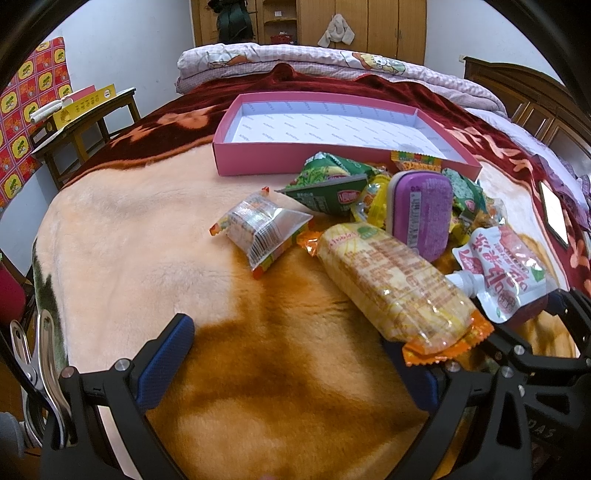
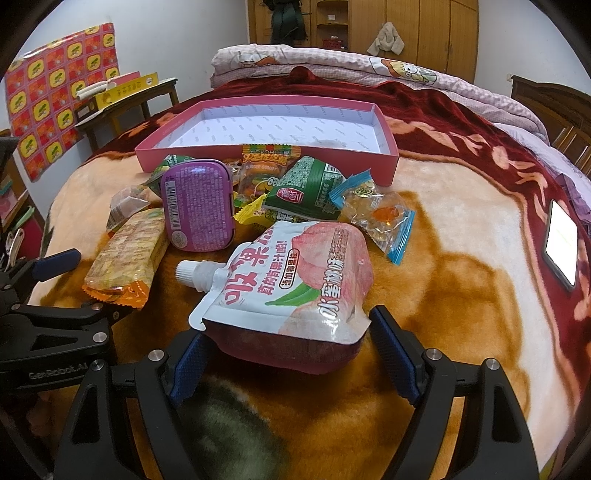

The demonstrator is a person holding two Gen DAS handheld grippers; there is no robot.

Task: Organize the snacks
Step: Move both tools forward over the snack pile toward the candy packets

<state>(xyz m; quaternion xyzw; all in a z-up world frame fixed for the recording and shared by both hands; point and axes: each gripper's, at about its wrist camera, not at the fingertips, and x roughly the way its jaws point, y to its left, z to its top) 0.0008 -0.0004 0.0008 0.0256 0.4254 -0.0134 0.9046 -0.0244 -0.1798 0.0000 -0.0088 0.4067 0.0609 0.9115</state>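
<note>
My right gripper (image 2: 288, 354) stands wide open around the base of a peach jelly pouch (image 2: 291, 273), pads not touching it. My left gripper (image 1: 295, 365) is open, holding nothing, its right finger under a long cracker pack (image 1: 395, 284). The pink box (image 2: 258, 162) lies behind the snack pile on the blanket (image 1: 147, 240).

White walls (image 1: 122, 55) enclose a bed (image 1: 147, 229) under a plush orange-and-maroon blanket. Wooden wardrobes (image 1: 369, 22) stand at twelve o'clock, a small wooden side table (image 1: 92, 118) at ten, a dark headboard (image 1: 524, 92) at two.
</note>
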